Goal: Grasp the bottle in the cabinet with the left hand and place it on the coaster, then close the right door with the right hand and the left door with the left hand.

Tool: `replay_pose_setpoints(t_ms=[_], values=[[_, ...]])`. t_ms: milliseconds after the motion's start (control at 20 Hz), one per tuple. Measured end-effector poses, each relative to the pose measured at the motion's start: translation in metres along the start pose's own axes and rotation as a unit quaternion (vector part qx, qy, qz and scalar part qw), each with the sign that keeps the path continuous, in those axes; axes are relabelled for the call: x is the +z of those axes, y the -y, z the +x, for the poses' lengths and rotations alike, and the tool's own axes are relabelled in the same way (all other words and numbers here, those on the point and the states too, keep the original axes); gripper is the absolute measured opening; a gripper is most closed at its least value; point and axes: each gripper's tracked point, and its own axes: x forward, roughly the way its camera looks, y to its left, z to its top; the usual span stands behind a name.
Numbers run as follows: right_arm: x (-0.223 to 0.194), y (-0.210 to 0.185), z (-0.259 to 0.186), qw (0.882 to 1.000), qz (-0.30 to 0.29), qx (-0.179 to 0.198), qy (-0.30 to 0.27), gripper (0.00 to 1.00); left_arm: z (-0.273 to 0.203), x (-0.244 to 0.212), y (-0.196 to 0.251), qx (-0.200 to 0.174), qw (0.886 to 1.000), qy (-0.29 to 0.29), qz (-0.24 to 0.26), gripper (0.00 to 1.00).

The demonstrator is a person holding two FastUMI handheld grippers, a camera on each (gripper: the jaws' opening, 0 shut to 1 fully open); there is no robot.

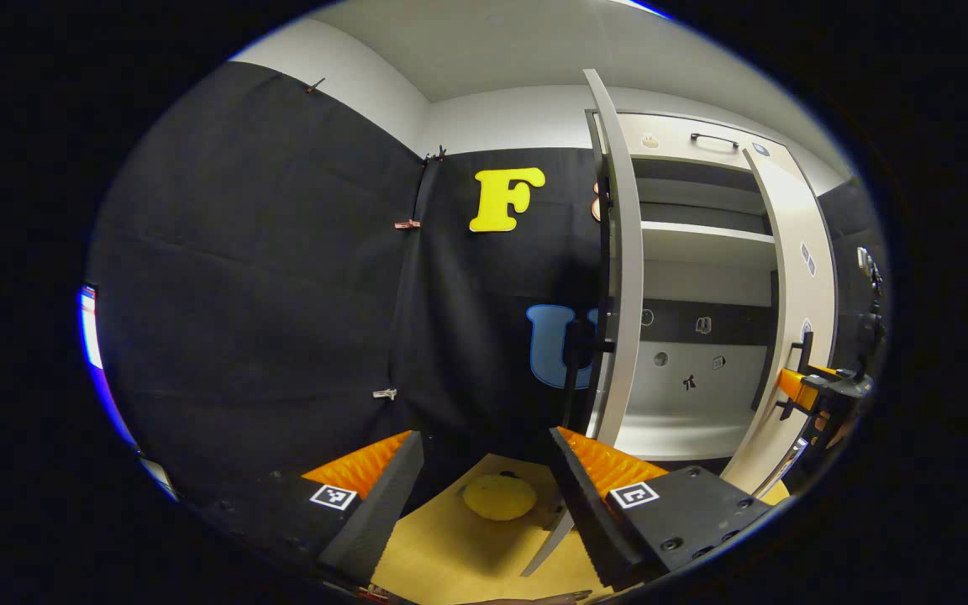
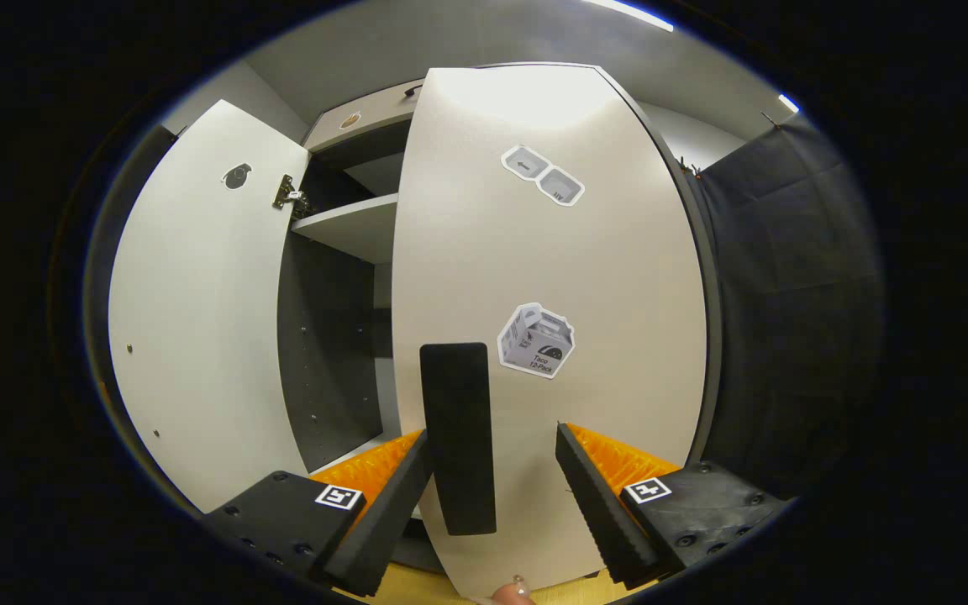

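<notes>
In the left gripper view my left gripper (image 1: pixel 484 437) stands open with nothing between its fingers, low over the wooden table (image 1: pixel 450 555). A yellow rounded object (image 1: pixel 498 496) lies on the table just ahead of the fingers; I cannot tell whether it is the bottle or the coaster. The left door (image 1: pixel 623 252) is open and edge-on to the right. In the right gripper view my right gripper (image 2: pixel 492 433) is open right against the right door (image 2: pixel 551 269). The door's black handle (image 2: pixel 457 437) stands between the fingers, close to the left one. The right gripper (image 1: pixel 820 391) also appears at that door.
The cabinet's shelves (image 1: pixel 702 235) lie open between the two doors. The left door (image 2: pixel 198 319) swings wide in the right gripper view. Black cloth wall (image 1: pixel 282 294) closes off the left side. A fingertip (image 2: pixel 513 592) shows at the bottom edge.
</notes>
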Motion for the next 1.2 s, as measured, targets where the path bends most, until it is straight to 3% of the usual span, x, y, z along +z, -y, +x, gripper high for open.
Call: replay_pose_setpoints(t_ms=[500, 700, 950, 1200], values=[[-0.004, 0.000, 0.027, 0.999, 0.003, -0.037, -0.011, 0.97, 0.042, -0.006, 0.027, -0.103, 0.994, -0.007, -0.033, 0.94], [0.004, -0.008, 0.004, 1.000, 0.002, -0.026, 0.001, 0.98, 0.042, -0.005, 0.034, -0.138, 0.990, -0.001, -0.041, 0.93], [0.013, -0.001, -0.042, 0.998, -0.042, -0.037, 0.016, 0.98, 0.038, -0.001, 0.050, -0.157, 0.988, 0.012, -0.001, 0.89], [0.019, 0.006, -0.064, 0.998, -0.057, -0.027, 0.022, 0.97, 0.028, -0.008, 0.083, -0.192, 0.981, -0.003, -0.027, 0.88]])
